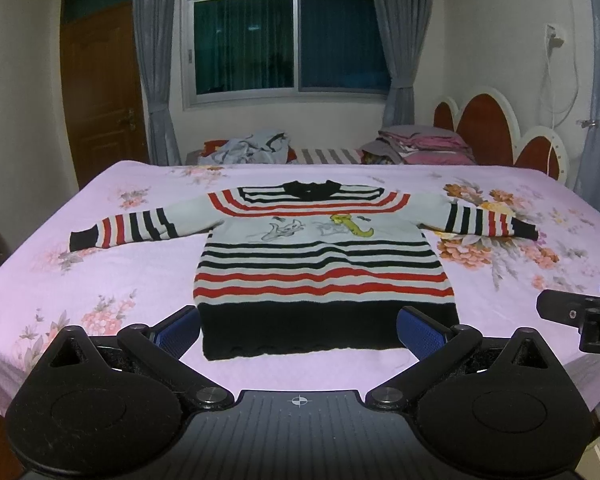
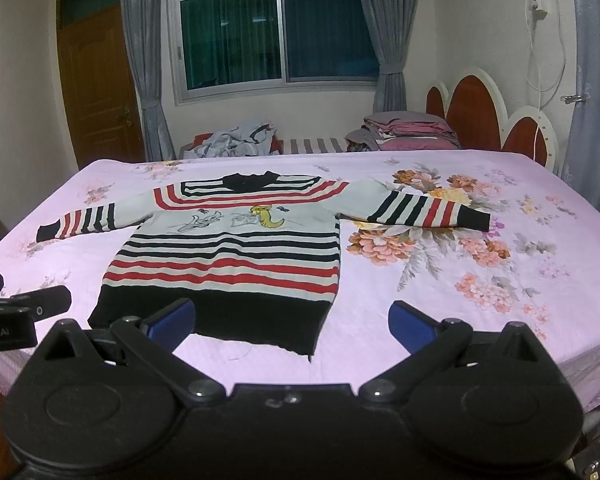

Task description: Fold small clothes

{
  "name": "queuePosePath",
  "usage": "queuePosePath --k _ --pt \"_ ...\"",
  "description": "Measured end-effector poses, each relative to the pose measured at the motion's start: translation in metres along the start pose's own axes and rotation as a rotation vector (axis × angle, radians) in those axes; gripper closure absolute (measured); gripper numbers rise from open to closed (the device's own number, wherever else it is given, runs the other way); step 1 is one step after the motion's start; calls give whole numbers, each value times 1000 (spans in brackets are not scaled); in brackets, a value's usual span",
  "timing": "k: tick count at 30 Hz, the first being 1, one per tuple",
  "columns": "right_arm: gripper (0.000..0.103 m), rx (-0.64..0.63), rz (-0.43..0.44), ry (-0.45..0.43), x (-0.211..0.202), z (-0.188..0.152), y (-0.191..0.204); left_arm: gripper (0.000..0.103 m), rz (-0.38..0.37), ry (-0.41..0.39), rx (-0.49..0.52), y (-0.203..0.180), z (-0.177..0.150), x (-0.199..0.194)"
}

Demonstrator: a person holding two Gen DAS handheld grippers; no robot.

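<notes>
A small striped sweater [image 1: 320,264] [image 2: 236,256] lies flat and face up on the pink floral bedspread [image 1: 100,280] [image 2: 460,280], both sleeves spread out sideways and its black hem nearest me. My left gripper [image 1: 298,330] hovers open just before the hem, its blue pads [image 1: 180,330] wide apart with nothing between them. My right gripper [image 2: 292,324] is also open, in front of the hem's right corner, holding nothing. Each gripper shows at the edge of the other's view.
A heap of loose clothes [image 1: 256,146] and a stack of folded pink bedding [image 1: 428,142] lie beyond the far edge of the bed. A red and white headboard [image 1: 500,128] stands at the right. Window, curtains and a wooden door [image 1: 100,92] are behind.
</notes>
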State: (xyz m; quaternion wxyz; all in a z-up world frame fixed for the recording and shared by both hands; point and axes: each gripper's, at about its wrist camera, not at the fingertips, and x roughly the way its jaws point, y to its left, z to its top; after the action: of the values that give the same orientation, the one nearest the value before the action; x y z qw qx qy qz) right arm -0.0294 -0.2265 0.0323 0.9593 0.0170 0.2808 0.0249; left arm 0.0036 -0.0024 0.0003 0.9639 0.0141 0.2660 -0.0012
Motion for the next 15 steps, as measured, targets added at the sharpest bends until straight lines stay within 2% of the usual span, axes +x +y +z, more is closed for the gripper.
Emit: queuePosePath --k 15 --pt "0 2 2 -2 0 0 0 0 5 4 1 0 -1 0"
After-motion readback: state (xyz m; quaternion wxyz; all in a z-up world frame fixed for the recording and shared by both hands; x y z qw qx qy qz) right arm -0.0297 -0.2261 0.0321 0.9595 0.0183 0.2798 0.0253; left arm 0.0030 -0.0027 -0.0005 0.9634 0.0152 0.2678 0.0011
